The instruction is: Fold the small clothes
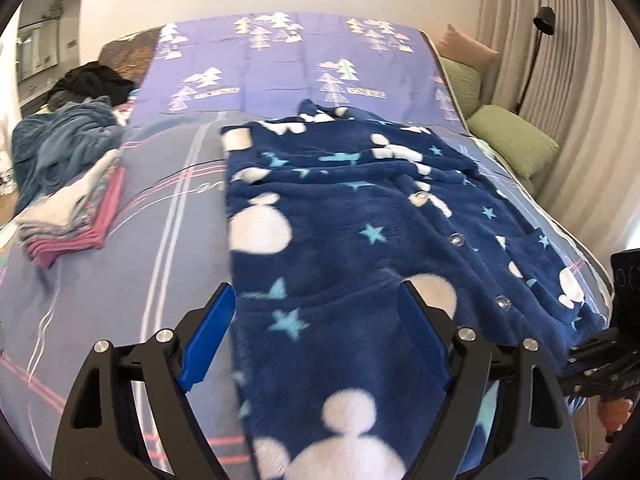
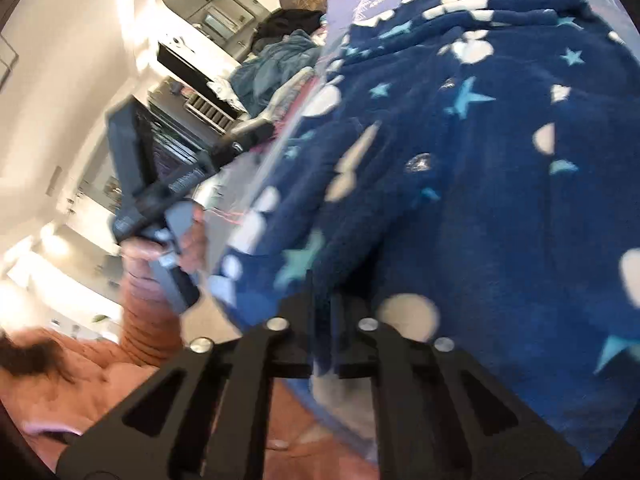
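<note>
Fleece top (image 1: 352, 240), navy with white blobs and pale blue stars, lies spread on the bed (image 1: 100, 300), clear buttons running down its front, far end reaching the lilac tree-print sheet (image 1: 280, 60). Left of it I see a folded stack (image 1: 76, 216) with pink edges, and beyond that a rumpled blue-grey heap (image 1: 68, 140). Green cushions (image 1: 512, 144) sit along the bed's right edge by the curtain (image 1: 560, 60). My left gripper (image 1: 316, 320) hangs over the top's near end, blue fingers (image 1: 208, 332) spread wide, nothing pinched, left finger over bare bedding, right one over fleece. My right gripper (image 2: 322, 292) is clenched tight at the top's near edge; the right wrist view is blurred, and fleece seems caught between the tips, though I can't confirm. That view also catches my left hand (image 2: 168, 248), orange sleeve (image 2: 148, 320), gripping the other handle
</note>
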A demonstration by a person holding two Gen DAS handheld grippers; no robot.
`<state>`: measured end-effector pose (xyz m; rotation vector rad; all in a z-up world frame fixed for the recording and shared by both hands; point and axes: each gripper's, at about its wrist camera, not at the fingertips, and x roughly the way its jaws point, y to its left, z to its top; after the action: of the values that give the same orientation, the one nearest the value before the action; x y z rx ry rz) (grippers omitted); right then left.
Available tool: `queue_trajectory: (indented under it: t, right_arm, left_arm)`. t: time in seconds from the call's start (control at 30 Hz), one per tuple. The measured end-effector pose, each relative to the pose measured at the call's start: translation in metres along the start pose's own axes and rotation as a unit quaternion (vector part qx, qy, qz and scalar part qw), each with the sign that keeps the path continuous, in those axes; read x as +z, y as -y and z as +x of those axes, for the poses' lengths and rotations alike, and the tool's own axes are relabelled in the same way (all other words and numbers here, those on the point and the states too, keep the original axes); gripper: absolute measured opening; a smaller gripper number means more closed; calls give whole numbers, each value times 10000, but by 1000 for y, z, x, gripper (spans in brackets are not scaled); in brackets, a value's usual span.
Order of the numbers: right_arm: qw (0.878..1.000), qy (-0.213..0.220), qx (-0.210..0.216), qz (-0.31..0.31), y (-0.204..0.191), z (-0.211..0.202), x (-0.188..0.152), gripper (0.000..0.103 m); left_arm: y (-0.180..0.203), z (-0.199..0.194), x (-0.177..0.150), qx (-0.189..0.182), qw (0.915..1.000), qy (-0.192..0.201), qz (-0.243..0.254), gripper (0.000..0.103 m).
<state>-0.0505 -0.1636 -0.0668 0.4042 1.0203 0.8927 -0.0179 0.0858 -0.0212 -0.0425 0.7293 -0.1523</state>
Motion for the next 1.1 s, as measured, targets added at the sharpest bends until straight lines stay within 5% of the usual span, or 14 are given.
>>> queue_trajectory:
  t: [0.13,0.3,0.43,0.47,0.53,0.67,0.83,1.1]
  right_arm:
    - [9988,383,-303,15,-2,-34,-2,6]
    - [9942,41,-1070,125,20,-29,-24,13]
    - [9891,864,-1192,70,20,-79,-34,35]
    - [9828,1269,-1336,96,21,-103,-38,44]
    - [9696,1673,-1768,234,27,-133,-45,45]
    - [9428,1726,-2674,993,60,-156,-62,45]
    - [9520,1477,-1491,2227,112,-143,-76,48]
    - [9581,1296,-861,2406,114,-133,-76,56]
  left_arm:
    - [-9,-10,-16,126,9997,-64,-174,83]
    - [-23,-9,-48,119,9979,-502,-396,84]
    - [-33,-14,-70,-32,9949,-744,-681,84]
    - [-36,-17,-74,-110,9941,-776,-756,84]
    - [-40,-22,-80,-287,9920,-837,-904,84]
    - [-38,-26,-86,-477,9896,-942,-977,83]
    - [-21,-27,-91,-592,9902,-1137,-561,83]
    - [-6,-36,-100,-840,9888,-1209,-263,75]
